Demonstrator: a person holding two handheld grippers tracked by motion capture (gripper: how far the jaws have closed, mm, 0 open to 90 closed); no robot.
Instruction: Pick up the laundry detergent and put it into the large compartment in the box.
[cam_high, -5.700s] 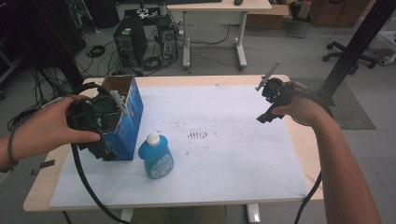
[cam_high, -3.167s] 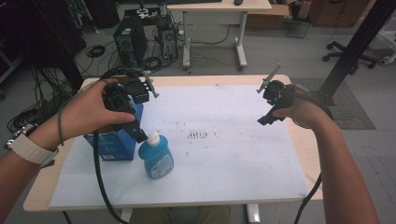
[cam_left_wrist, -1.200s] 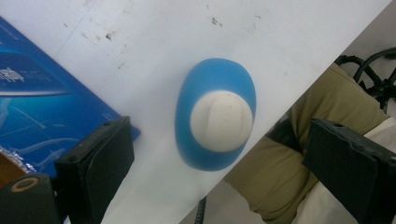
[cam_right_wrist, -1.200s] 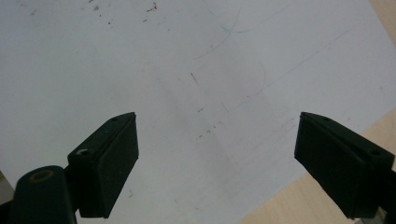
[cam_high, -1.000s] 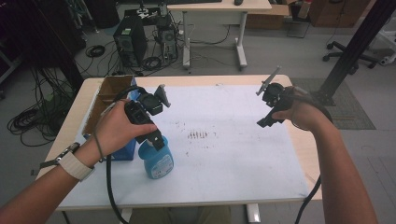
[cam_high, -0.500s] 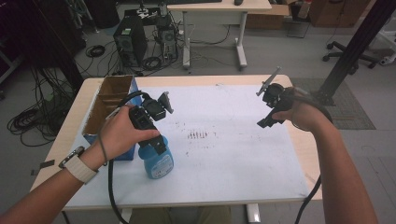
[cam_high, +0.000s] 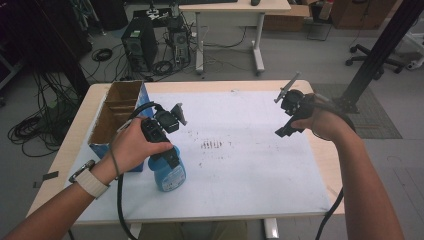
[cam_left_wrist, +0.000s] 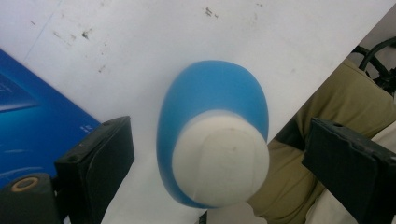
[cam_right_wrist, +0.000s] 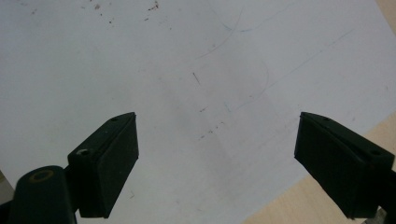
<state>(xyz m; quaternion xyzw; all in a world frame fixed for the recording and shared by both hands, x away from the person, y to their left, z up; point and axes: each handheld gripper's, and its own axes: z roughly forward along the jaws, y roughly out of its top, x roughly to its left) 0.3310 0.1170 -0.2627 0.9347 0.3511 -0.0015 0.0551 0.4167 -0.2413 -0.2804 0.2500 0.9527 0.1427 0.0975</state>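
- A blue bottle (cam_high: 169, 170) with a white cap (cam_left_wrist: 219, 158) is standing up on the white sheet (cam_high: 240, 165) that is covering the table (cam_high: 80, 125).
- The bottle is sitting near the 7 o'clock part of the sheet, close to the front edge.
- A blue box (cam_high: 116, 117) with an open brown top is standing just beside the bottle, toward 10 o'clock from it.
- The left gripper (cam_left_wrist: 219, 172) is hanging right over the bottle and looking down at its cap.
- Its two black fingers (cam_left_wrist: 100, 161) are spread wide, one on each side of the cap, and they are not touching it.
- In the high view the left hand (cam_high: 135, 147) is holding that gripper just above the bottle, and there is a watch with a pale band on the wrist.
- The right gripper (cam_high: 289, 112) is being held up in the air over the 2 o'clock part of the table, well apart from the bottle.
- Its fingers (cam_right_wrist: 109, 158) are spread wide too and are holding nothing; under them the white sheet and a bit of the bare table edge are showing.
- Small dark marks (cam_high: 212, 145) are showing on the middle of the sheet.
- In the left gripper view, tan trousers (cam_left_wrist: 345, 112) are showing past the sheet's edge.
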